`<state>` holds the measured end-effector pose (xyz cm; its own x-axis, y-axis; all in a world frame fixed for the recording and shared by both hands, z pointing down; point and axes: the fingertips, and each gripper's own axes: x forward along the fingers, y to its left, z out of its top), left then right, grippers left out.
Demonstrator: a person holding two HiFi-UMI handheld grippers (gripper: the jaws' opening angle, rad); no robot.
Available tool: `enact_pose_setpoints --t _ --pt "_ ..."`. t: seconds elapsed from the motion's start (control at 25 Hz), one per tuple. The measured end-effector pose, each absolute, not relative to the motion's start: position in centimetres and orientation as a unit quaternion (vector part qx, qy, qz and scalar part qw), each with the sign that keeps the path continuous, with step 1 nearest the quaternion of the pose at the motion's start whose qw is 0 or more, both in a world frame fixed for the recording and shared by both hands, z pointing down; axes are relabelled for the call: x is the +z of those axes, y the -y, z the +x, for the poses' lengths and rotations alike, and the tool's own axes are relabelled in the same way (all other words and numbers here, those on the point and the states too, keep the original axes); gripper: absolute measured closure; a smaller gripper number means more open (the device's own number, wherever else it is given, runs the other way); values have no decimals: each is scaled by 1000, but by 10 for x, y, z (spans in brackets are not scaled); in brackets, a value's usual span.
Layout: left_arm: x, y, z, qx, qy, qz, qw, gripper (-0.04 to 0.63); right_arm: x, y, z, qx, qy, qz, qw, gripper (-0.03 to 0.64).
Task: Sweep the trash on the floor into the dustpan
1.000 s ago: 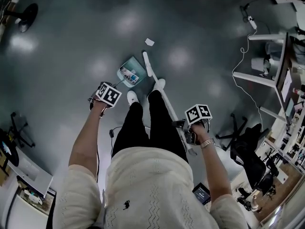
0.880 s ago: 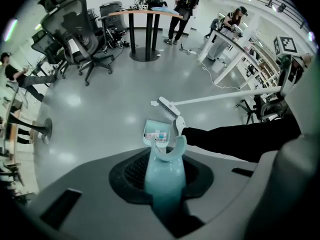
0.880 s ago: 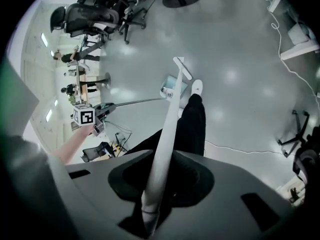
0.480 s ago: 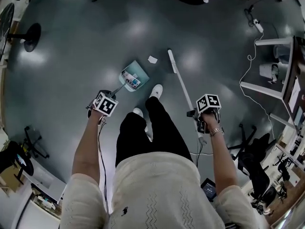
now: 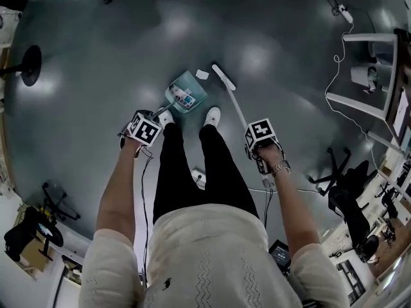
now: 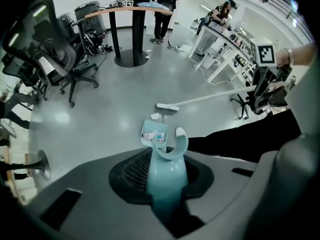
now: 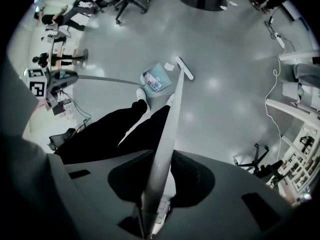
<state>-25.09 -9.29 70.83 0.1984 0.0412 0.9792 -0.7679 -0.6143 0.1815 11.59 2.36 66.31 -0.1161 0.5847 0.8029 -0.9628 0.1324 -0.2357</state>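
Note:
A teal dustpan [image 5: 187,90] rests on the grey floor ahead of my feet, with bits of printed trash inside it. Its long handle [image 6: 167,176] runs back into my left gripper [image 5: 145,128], which is shut on it. A white scrap of paper [image 5: 202,74] lies on the floor just beyond the pan's far edge. The white broom's head [image 5: 222,78] sits right of that scrap, and its pole [image 7: 167,139] comes back into my right gripper [image 5: 260,135], shut on it. In the left gripper view the dustpan [image 6: 153,133], the scrap [image 6: 155,116] and the broom head [image 6: 167,107] line up ahead.
My legs and white shoes [image 5: 212,115] stand just behind the pan. A white desk frame with a hanging cable [image 5: 334,76] is at the right, office chairs [image 5: 350,181] lower right, a round stand base [image 5: 29,63] at left. A power strip [image 5: 199,178] lies under me.
I have stepped forward and the view has shifted. The broom head has swung in leftward to sit right beside the paper scrap, and the dustpan sits closer to the scrap.

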Motion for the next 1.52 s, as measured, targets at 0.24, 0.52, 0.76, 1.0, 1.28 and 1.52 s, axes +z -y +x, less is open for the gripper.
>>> enact_pose_setpoints --t 0.24,0.52,0.76,1.0,1.28,1.52 --pt "711 112 -258 567 244 703 354 503 661 -62 20 629 431 193 618 515" --pt "712 109 -262 568 217 720 335 503 646 -92 -63 666 433 169 584 511" --pt "713 105 -260 568 214 724 327 503 653 -108 -82 697 417 183 554 509" --pt "713 96 -259 569 216 725 323 503 653 -112 -90 681 415 191 572 511" --pt "714 97 -260 570 215 725 323 503 656 -121 -88 672 410 182 589 511" --pt "712 97 -259 569 216 726 321 503 656 -125 -89 691 404 169 575 511"
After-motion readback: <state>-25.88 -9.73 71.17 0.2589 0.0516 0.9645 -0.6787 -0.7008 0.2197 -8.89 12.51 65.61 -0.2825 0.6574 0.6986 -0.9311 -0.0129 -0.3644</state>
